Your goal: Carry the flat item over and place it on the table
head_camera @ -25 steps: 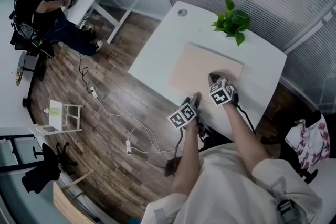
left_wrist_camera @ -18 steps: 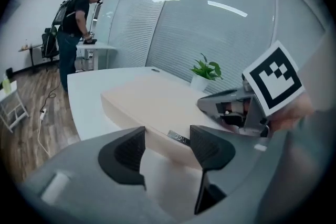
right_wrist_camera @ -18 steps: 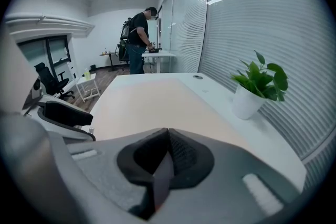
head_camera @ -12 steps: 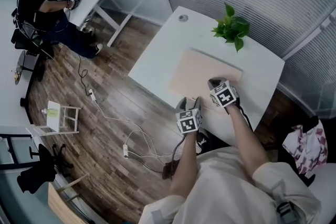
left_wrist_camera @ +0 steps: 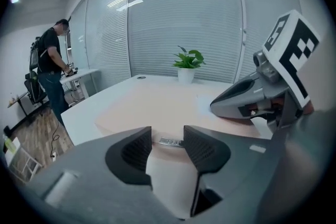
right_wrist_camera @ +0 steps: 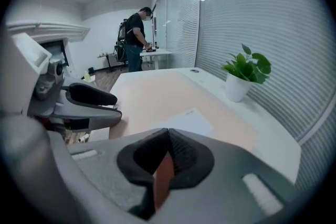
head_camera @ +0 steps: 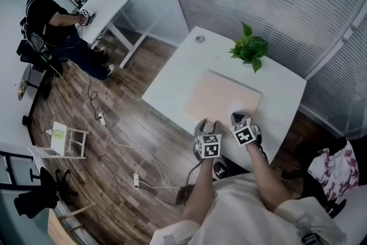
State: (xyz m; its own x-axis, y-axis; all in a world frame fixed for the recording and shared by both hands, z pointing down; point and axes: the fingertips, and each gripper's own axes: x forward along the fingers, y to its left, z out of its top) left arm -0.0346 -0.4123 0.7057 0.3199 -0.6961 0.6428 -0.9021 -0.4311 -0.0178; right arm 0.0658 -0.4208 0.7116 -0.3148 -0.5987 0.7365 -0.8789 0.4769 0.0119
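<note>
At twelve o'clock on the white table [head_camera: 172, 74], a white pot [right_wrist_camera: 236, 86] is holding a leafy green plant [head_camera: 249, 50]. The flat item, a smooth pale-beige rectangular board [head_camera: 221, 94], is lying mid-table. At six o'clock, the left gripper [left_wrist_camera: 167, 147] is closing its jaws, its pads not yet touching the board's near edge. The right gripper [right_wrist_camera: 169, 152] is keeping its jaws pressed together.

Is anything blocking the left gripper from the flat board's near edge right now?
Nothing visible blocks it. The left gripper is at the board's near edge, jaws closing. Only a small metal piece at that edge lies in the gap, not yet touched.
</note>
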